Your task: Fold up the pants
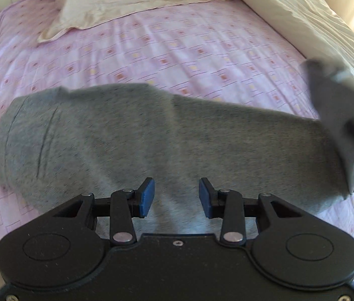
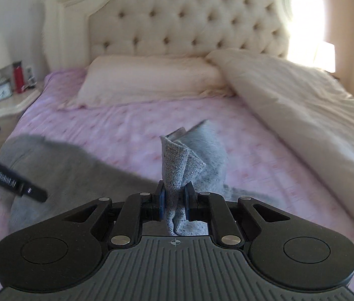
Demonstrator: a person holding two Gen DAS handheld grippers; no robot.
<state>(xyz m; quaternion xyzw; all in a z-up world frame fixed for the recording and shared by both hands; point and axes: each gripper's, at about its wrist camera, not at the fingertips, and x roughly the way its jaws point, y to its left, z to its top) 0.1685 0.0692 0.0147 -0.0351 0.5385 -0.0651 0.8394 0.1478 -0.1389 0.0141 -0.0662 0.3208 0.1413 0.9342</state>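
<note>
The grey knit cotton pants [image 1: 131,135] lie stretched across the pink patterned bed sheet [image 1: 177,57]. The left gripper [image 1: 176,198] hovers over them, spread and empty. The right gripper [image 2: 174,200] pinches a bunched fold of the pants.

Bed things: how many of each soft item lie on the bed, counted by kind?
Pants: 1, grey, one end pinched in the right gripper
Pillows: 1, cream
Duvets: 1, cream, bunched along the side
Sheets: 1, pink patterned
Total: 4
</note>
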